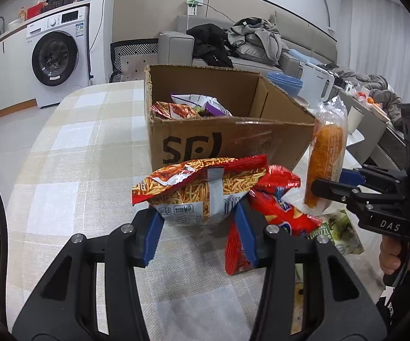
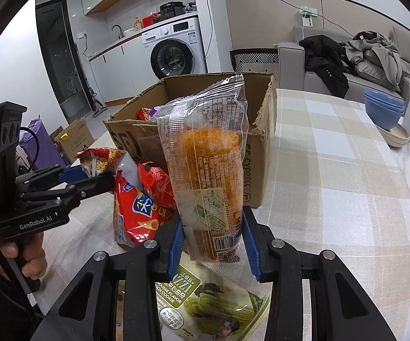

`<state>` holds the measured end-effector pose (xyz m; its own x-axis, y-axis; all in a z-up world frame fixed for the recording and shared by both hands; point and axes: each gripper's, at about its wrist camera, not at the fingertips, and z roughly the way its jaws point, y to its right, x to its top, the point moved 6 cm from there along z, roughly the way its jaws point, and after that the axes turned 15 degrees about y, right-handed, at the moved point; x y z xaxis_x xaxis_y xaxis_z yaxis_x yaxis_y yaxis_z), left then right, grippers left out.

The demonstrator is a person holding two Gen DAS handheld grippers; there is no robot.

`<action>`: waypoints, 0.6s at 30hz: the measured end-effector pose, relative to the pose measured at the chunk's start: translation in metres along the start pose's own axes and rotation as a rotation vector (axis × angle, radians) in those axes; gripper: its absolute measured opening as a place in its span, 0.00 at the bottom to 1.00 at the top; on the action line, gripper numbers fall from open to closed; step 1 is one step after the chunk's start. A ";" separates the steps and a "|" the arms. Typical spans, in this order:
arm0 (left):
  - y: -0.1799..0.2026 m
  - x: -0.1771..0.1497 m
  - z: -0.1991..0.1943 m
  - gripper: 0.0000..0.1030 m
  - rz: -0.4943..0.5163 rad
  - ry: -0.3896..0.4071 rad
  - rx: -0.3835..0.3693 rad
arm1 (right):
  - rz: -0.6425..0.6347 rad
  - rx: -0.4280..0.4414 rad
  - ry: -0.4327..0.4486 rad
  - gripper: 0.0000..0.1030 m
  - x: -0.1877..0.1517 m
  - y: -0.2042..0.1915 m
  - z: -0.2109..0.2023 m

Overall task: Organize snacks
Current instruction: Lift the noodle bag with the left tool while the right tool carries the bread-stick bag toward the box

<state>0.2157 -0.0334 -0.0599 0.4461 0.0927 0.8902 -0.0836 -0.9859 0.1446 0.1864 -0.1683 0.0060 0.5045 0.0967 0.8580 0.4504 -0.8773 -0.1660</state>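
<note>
Left gripper (image 1: 198, 227) clamped on the lower end of a bag of fried noodle-stick snacks (image 1: 202, 187), blue pads (image 1: 152, 237) pressing its two sides, bag raised clear of the checked tablecloth (image 1: 71, 170) with its red top edge tipped toward the box. Seen from the right wrist view as a black tool (image 2: 98, 174) held by a hand (image 2: 24, 251) at the left edge, same bag (image 2: 102, 164) pinched at its tip. Just right of that bag, and partly behind the right pad, a red chip bag (image 1: 276, 207) standing on the table, leaning against the box front. Right gripper (image 2: 213, 244) closed on the lower part of a clear-wrapped orange bread roll (image 2: 210, 176), pads on both sides, roll held upright in front of the box corner; from the left wrist view, the same roll (image 1: 327, 159) gripped near its bottom by the black tool (image 1: 322, 190), a hand (image 1: 395, 253) below on the handle. Under the right gripper, flat on the table, a green pack of sandwich cookies (image 2: 205, 307). Behind everything, an open cardboard box (image 1: 233, 139) with black lettering on its front, several snack packets (image 1: 190, 108) already inside at its left end. Farther right on the table, stacked blue bowls (image 2: 384, 108) near a white appliance (image 1: 318, 85). Beyond the table, a washing machine (image 1: 57, 56) and a grey sofa (image 1: 261, 54) piled with clothes.
</note>
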 end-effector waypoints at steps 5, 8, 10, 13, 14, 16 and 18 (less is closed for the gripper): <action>-0.004 0.006 -0.012 0.43 -0.010 0.018 -0.004 | -0.002 0.003 0.007 0.38 0.001 -0.001 -0.003; -0.004 0.010 -0.021 0.43 -0.019 0.029 -0.012 | -0.002 0.005 0.012 0.38 0.003 -0.001 -0.005; -0.004 0.013 -0.026 0.43 -0.023 0.035 -0.015 | -0.002 0.006 0.015 0.38 0.004 -0.002 -0.006; -0.003 0.016 -0.034 0.43 -0.027 0.047 -0.018 | -0.003 0.008 0.022 0.38 0.005 -0.002 -0.008; -0.003 0.018 -0.037 0.43 -0.027 0.052 -0.019 | -0.003 0.010 0.025 0.38 0.006 -0.002 -0.009; -0.002 0.021 -0.042 0.43 -0.029 0.061 -0.021 | -0.003 0.013 0.030 0.38 0.005 -0.004 -0.010; -0.001 0.023 -0.048 0.43 -0.031 0.069 -0.020 | -0.003 0.017 0.036 0.38 0.007 -0.004 -0.012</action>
<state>0.1833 -0.0236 -0.0190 0.3863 0.1327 0.9128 -0.0887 -0.9797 0.1800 0.1792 -0.1694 0.0180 0.4770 0.0819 0.8751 0.4646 -0.8687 -0.1720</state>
